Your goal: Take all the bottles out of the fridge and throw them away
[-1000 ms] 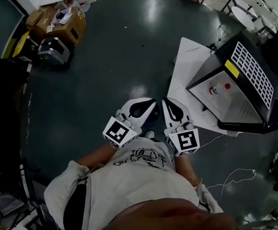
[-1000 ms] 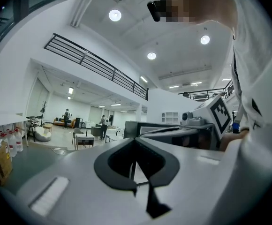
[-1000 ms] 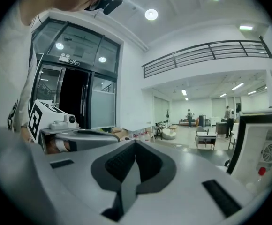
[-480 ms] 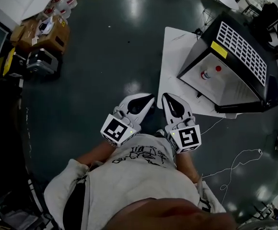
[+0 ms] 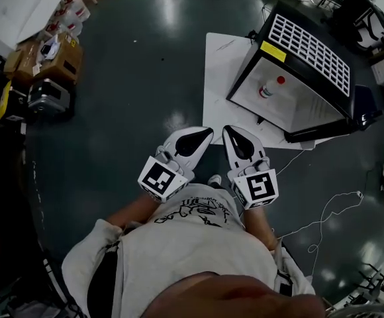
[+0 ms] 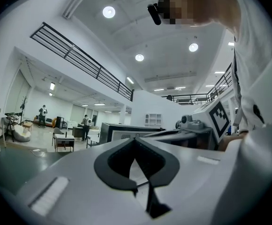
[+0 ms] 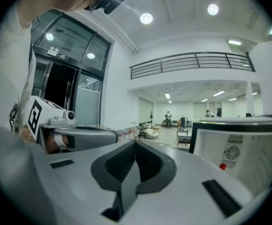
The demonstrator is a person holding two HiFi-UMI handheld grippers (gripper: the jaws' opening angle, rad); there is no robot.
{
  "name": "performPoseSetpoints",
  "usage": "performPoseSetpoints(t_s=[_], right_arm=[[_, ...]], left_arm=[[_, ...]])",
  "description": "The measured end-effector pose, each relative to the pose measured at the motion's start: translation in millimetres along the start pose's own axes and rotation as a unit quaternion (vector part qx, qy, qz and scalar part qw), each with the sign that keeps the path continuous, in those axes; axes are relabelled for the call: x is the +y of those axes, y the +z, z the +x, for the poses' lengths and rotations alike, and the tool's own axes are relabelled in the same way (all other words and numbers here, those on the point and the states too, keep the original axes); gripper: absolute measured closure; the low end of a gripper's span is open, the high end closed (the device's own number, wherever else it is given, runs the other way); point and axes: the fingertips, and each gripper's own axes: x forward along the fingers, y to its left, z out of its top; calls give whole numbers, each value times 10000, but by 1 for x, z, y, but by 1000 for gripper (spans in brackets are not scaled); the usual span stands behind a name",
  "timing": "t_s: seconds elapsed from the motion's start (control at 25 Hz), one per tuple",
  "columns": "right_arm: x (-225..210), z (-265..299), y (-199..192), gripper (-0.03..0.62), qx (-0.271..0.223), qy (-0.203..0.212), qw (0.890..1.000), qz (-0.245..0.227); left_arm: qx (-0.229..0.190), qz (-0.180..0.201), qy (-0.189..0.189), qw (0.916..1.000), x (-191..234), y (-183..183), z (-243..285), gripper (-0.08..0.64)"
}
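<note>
— The floor [image 5: 145, 78] toward 11 o'clock is glossy, mirroring the lamps.
— The left gripper [image 5: 205, 136] and right gripper [image 5: 229, 134] look like smooth matt white plastic, their pads [image 7: 121, 165] dark and ribbed.
— Boxes [image 5: 59, 55] at 10 o'clock, plain cardboard; the shirt [image 5: 192, 244], soft grey cloth.

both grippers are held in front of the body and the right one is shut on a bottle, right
Not on a bottle. The right gripper is shut on nothing: the right gripper view shows its jaws together with nothing between them. The head view shows the bottle inside the fridge.
</note>
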Motion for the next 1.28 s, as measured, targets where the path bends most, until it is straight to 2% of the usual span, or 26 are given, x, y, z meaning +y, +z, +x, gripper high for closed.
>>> performPoseSetpoints(t_s=[0.76,1.28], right_arm=[[-54,-103,-17,580,-56,-509,9986,145],[-103,-168,-39,580,-35,-747,9969,249]], left_arm=[[92,6,-534,9985,-103,-5,58,551],[127,28,-653,9978,-160,-17,111,551]])
